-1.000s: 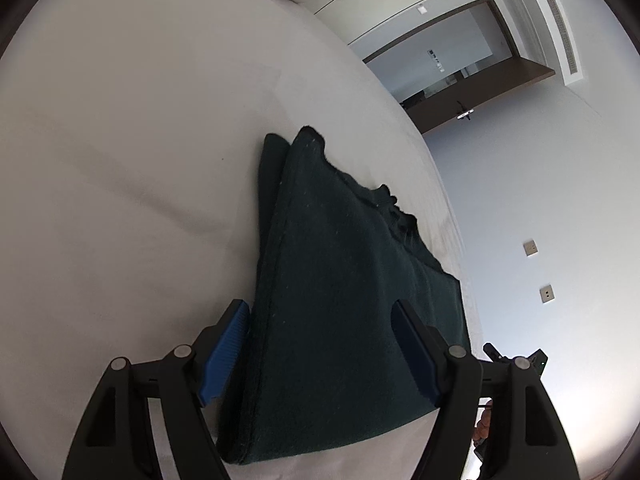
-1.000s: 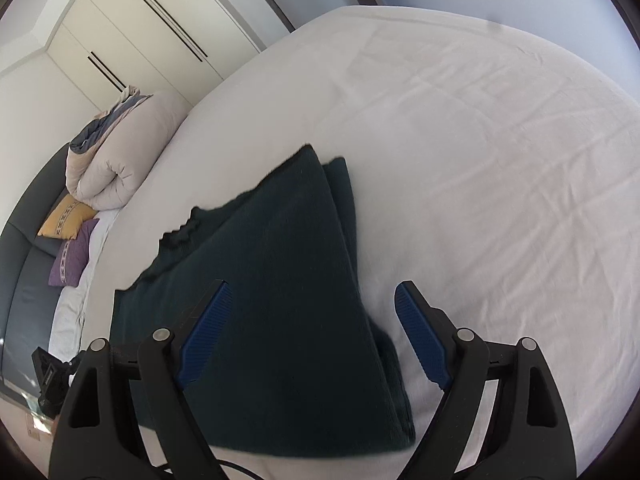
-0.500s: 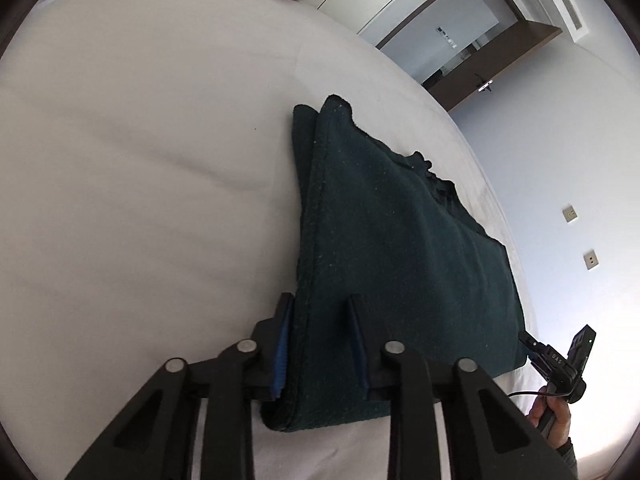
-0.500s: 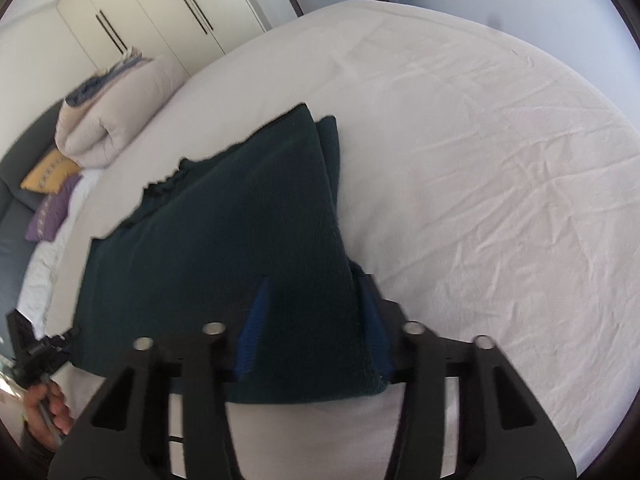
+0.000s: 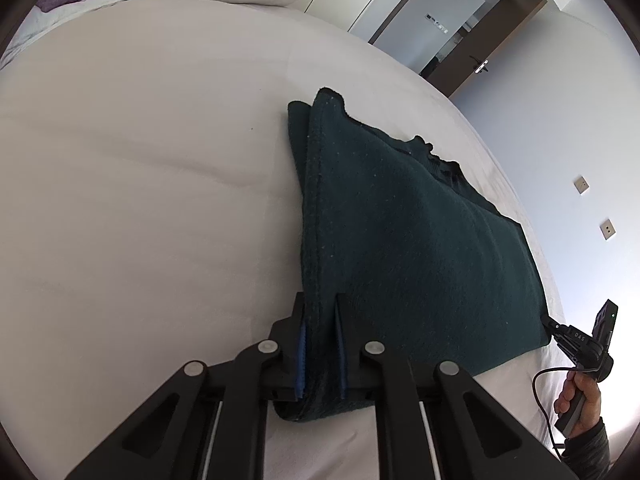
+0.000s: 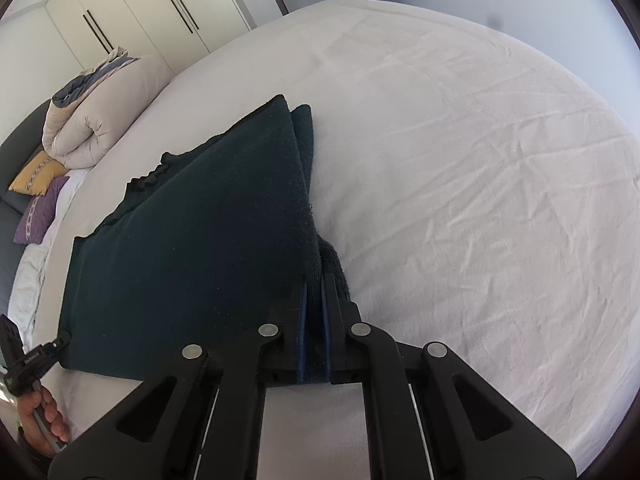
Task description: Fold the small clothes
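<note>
A dark green knitted garment (image 5: pixel 400 240) lies folded in layers on the white bed sheet (image 5: pixel 140 160). My left gripper (image 5: pixel 319 308) is shut on the garment's near left corner, with the cloth pinched between its blue pads. My right gripper (image 6: pixel 313 280) is shut on the near right corner of the same garment (image 6: pixel 192 240). Each gripper also shows in the other's view: the right one at the lower right (image 5: pixel 550 326), the left one at the lower left (image 6: pixel 60 342), both at the garment's near edge.
A rolled beige duvet (image 6: pixel 100 112) and yellow and purple pillows (image 6: pixel 38 176) lie at the head of the bed. White wardrobes (image 6: pixel 140 12) stand beyond. A dark wood door (image 5: pixel 472 52) and a wall with sockets (image 5: pixel 580 186) are on the other side.
Both grippers went from wide open over the garment's near edge to shut on its two near corners. Both views shifted forward and lower toward the cloth.
</note>
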Available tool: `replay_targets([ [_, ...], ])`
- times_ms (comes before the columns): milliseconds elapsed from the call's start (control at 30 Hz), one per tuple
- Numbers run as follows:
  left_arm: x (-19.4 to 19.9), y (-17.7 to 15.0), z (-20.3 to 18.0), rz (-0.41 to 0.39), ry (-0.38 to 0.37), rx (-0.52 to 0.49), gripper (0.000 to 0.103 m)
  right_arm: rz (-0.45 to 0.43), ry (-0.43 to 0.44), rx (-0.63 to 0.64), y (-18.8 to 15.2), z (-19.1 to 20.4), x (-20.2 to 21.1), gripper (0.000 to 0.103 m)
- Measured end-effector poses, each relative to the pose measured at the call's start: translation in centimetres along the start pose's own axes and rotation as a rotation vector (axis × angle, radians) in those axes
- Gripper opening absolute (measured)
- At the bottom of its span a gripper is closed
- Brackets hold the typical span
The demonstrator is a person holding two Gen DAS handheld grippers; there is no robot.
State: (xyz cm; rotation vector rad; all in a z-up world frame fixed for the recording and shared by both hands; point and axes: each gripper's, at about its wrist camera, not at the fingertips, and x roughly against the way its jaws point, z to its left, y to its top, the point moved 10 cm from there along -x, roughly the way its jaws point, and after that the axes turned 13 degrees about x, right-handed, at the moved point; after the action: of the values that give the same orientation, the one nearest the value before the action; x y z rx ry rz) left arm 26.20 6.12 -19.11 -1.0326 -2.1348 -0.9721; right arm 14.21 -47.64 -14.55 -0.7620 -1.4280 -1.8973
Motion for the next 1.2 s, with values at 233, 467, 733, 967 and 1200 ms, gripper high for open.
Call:
replay_targets([
  [233,0.0,-0.5,0.6,-0.004,-0.002,0.007,0.011,0.003,0.027,-0.051,-1.3,-0.8,-0.3,0.005],
  [467,0.0,-0.5,0.6,-0.012,-0.002,0.004,0.011,0.002,0.017,-0.058,-1.4,-0.8,-0.7,0.005],
  [733,-0.3,-0.7,0.7,-0.017,0.056,-0.02,0.014,-0.006,0.127,-0.124,-1.5,-1.2,-0.8,0.007],
  [967,-0.4,-0.9,0.5,-0.027,0.092,-0.048,0.015,-0.101,0.054,-0.184,-0.5,-1.2,2.6,0.058],
  [1200,-0.4,-1.1,0.5,-0.039,0.111,-0.062,0.015,-0.11,0.276,-0.044,2.2,9.3,3.2,0.06],
])
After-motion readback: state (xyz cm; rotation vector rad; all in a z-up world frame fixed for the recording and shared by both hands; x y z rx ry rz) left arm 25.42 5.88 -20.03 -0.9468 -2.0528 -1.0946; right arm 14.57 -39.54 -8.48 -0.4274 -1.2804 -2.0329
